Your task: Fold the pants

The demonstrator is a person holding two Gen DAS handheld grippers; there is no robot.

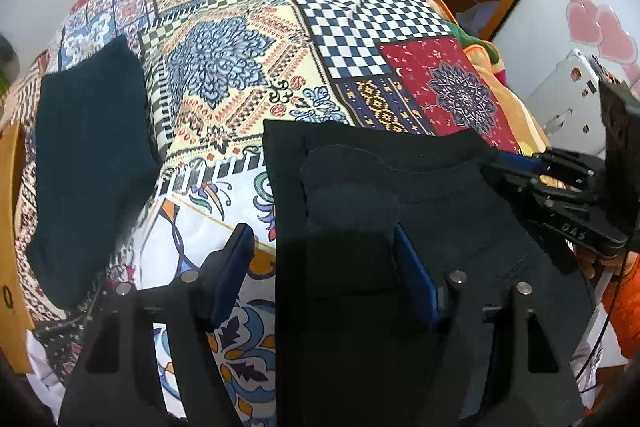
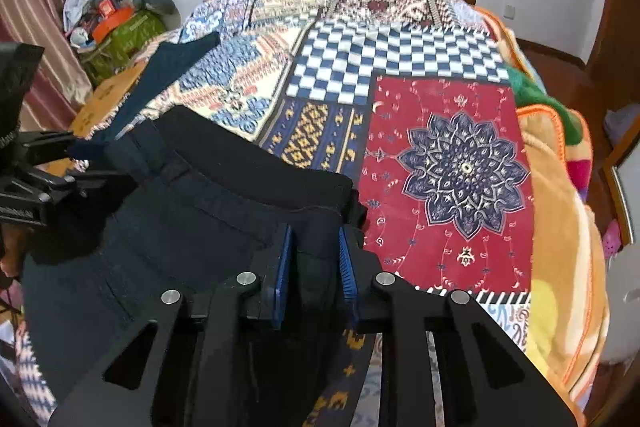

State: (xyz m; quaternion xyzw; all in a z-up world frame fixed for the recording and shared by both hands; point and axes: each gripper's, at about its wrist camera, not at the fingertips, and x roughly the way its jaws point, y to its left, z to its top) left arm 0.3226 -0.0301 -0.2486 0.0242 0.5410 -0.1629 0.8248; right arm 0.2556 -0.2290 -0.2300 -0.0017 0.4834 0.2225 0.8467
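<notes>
Black cotton pants (image 2: 208, 211) on patchwork-quilted bed (image 1: 352, 27): right gripper (image 2: 313, 259) jaws pinch waistband corner; left gripper (image 1: 324, 263) jaws wide, straddling opp. edge, prob. to tension fold.

A bed (image 1: 248, 75) carries everything, covered by a patchwork bedspread (image 2: 400, 59) of blue-and-white checks, red squares with a dark flower medallion, and cream floral blocks. Black pants (image 1: 400, 187) lie on its near part, the waistband end spread toward the middle. A second dark folded garment (image 1: 88, 163) lies flat on the left side, well apart from the pants. At the right edge an orange-trimmed blanket (image 2: 560, 187) lies bunched beside the bedspread.
</notes>
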